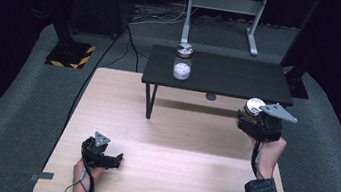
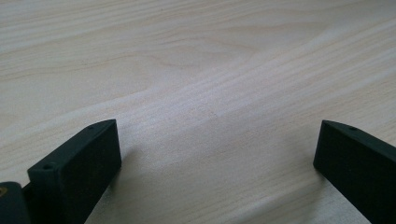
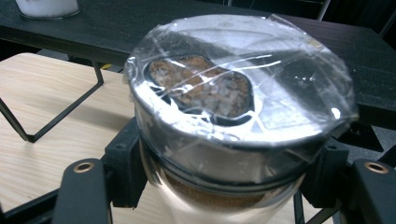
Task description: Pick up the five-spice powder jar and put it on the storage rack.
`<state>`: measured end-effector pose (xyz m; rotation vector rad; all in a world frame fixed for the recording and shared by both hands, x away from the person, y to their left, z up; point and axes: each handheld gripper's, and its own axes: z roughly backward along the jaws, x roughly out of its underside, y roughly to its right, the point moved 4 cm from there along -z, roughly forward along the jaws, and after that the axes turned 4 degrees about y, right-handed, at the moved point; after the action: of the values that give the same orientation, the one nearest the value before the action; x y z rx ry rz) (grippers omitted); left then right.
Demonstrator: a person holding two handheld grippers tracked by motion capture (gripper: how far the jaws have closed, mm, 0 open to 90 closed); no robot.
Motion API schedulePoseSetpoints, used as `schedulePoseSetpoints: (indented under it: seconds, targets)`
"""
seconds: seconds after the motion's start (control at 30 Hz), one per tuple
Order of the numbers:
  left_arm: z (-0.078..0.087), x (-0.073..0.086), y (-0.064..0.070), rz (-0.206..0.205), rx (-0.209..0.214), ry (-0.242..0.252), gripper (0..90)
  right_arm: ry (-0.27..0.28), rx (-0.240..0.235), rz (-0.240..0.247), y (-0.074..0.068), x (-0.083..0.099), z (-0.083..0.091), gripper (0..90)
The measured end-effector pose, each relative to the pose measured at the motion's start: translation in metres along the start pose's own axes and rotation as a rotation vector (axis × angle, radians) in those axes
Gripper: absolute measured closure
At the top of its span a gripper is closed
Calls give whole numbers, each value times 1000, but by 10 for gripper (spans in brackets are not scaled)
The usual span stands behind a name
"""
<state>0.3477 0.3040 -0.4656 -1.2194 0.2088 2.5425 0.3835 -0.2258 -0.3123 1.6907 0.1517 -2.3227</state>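
One jar [image 3: 233, 116], no legible label, clamped in right gripper [image 3: 224, 182].

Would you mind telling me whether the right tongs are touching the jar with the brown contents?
Touching. In the right gripper view, both black jaws of the right tongs press against the sides of the jar, just below its film-covered lid, with no gap on either side.

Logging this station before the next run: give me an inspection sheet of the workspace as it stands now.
Surface: light wooden table, bare where the left tool points.
Job's things: jar of brown granules, film over its lid; jar of white powder on the black shelf.
Clutter: nothing seen.
Grippers: left tool open, empty, low over the wood; right tool shut on the brown jar, held up.
Cables: loose leads on the floor behind.
Surroundings: grey carpet, metal stand, hazard-striped base.
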Motion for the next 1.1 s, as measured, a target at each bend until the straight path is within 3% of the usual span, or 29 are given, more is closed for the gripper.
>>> schedulePoseSetpoints:
  seconds: [1.1]
  targets:
    - [0, 0, 0, 0, 1, 0, 5, 18, -7, 24, 2, -31, -4, 294]
